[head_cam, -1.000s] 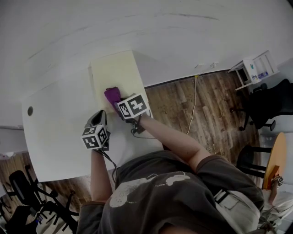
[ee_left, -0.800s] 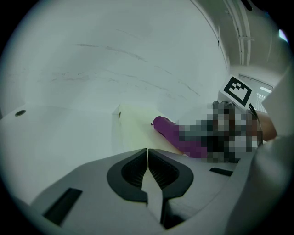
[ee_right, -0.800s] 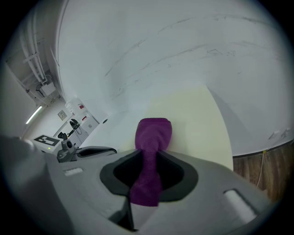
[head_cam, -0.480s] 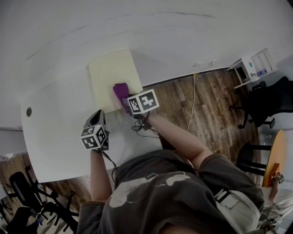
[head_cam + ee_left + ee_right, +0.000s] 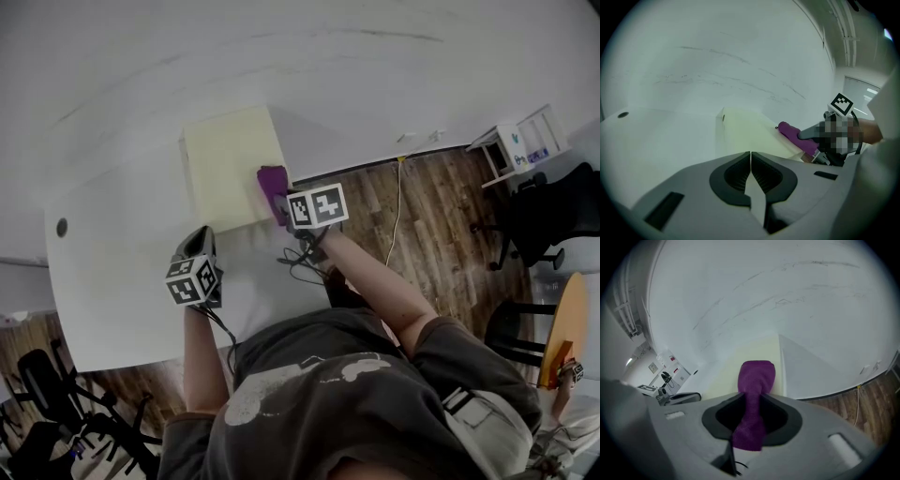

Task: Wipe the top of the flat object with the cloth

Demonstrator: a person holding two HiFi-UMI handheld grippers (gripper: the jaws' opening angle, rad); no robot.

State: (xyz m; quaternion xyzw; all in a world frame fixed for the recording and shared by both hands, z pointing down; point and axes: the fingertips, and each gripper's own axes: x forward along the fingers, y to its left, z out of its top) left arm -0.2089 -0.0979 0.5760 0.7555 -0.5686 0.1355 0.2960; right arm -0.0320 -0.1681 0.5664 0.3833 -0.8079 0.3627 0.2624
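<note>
White bench (image 5: 112, 281) carries the pale flat object (image 5: 225, 164), and the right tongs (image 5: 751, 418) — clamped on the purple cloth (image 5: 756, 373) — press it at the edge just ahead of them, mid-wipe I judge, so the next stroke should sweep across toward the left tongs (image 5: 750, 165), closed and empty.

Purple cloth (image 5: 273, 184), seemingly pale-yellow flat object (image 5: 228, 169)
</note>
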